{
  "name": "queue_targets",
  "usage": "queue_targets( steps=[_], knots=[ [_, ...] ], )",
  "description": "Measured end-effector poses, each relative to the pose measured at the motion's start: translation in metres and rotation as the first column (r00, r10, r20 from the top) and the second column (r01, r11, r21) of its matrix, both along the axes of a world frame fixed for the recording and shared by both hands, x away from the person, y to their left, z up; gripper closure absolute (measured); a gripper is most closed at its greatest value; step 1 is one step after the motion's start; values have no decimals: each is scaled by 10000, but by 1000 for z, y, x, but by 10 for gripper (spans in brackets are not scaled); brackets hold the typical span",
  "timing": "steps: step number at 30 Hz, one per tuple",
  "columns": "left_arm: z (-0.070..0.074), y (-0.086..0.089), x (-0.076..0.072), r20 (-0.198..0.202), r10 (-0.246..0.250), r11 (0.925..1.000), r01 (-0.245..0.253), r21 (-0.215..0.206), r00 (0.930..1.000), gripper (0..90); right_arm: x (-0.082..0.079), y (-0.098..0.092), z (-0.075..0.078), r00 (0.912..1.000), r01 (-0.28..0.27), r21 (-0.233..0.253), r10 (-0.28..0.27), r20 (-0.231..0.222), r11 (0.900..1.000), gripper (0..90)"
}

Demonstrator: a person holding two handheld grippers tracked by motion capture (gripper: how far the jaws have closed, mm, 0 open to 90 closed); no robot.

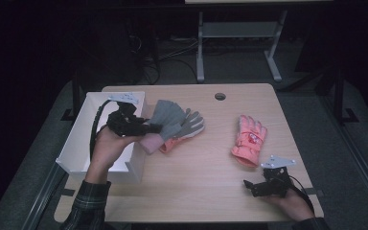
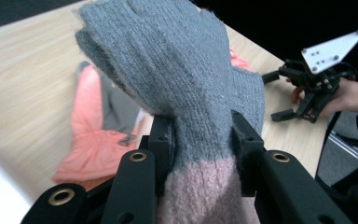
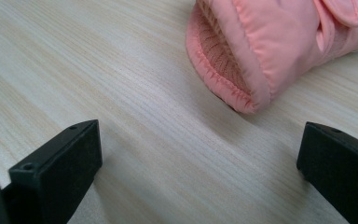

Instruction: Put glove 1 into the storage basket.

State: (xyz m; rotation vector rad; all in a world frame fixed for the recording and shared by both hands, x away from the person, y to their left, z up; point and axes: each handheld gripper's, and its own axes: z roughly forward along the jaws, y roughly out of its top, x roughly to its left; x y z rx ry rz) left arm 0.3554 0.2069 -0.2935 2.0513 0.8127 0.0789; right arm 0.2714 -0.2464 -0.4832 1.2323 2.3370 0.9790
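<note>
Clamped between the black jaws of the left tool (image 2: 200, 140) is a knitted grey glove (image 2: 168, 70), gripped just above its pink cuff (image 2: 200, 196), where the wool is doubled and least likely to slip. It is held off the worktop (image 1: 191, 177), beside the white box (image 1: 79, 139), and hangs limp; it is judged light, soft and stretchy, so a pinch on the cuff is preferred to one on the loose fingers. Beneath it lies another glove, grey with an orange cuff (image 1: 184, 129). Farther off, the right tool (image 1: 254, 186) rests with jaws spread wide and nothing between them, near the cuff of a padded pink ski glove (image 3: 270, 42), which is judged bulkier and slicker.
</note>
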Motion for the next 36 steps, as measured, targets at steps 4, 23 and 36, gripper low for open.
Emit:
queue_targets(
  steps=[4, 23, 36],
  knots=[
    [3, 13, 0, 124, 374, 9993, -373, -56, 9992, 671, 0, 0, 0, 10000, -1, 3, 1, 6, 10000, 0],
    [5, 100, 5, 458, 3053, 9523, -3051, -109, 9512, 671, 0, 0, 0, 10000, -4, -3, 4, 3, 10000, 0],
    [-50, 128, 37, 180, 4220, 8980, -4207, 1287, 9064, 670, 0, 0, 0, 10000, -2, -1, 2, -4, 10000, 0]
  ],
)
